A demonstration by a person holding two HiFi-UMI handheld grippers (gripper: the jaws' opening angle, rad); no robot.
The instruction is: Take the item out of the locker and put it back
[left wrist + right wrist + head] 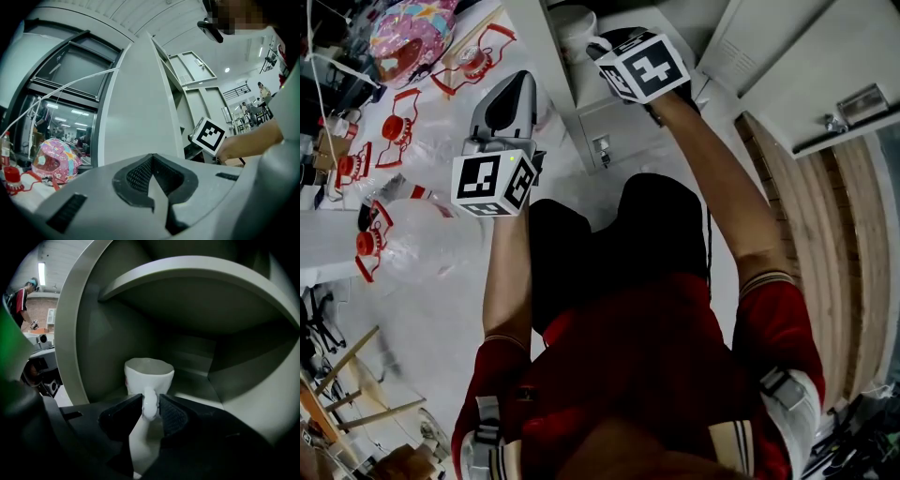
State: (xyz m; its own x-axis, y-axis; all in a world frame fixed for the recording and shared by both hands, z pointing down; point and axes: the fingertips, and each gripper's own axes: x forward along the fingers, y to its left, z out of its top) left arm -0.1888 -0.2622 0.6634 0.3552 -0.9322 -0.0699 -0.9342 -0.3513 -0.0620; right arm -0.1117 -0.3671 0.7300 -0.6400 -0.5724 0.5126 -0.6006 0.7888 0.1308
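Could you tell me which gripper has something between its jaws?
The right gripper: the handle of the white cup sits between its jaws, while the left gripper has its jaws together, empty.

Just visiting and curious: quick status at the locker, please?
Left gripper shut, empty, outside the locker. Right gripper open, mug handle between its jaws. White mug upright inside locker. Nothing in the way.

We see the locker's compartment floor (197, 379), grey, with one white mug (149, 373) standing upright on it, just toward 6 o'clock from the middle of the right gripper view. In the head view a white surface (422, 319), table or floor we cannot tell, spreads from 8 to 11 o'clock. On it lie clear red-capped bottles (412, 239) at 9 o'clock and a pink helmet (411, 33) at 11.
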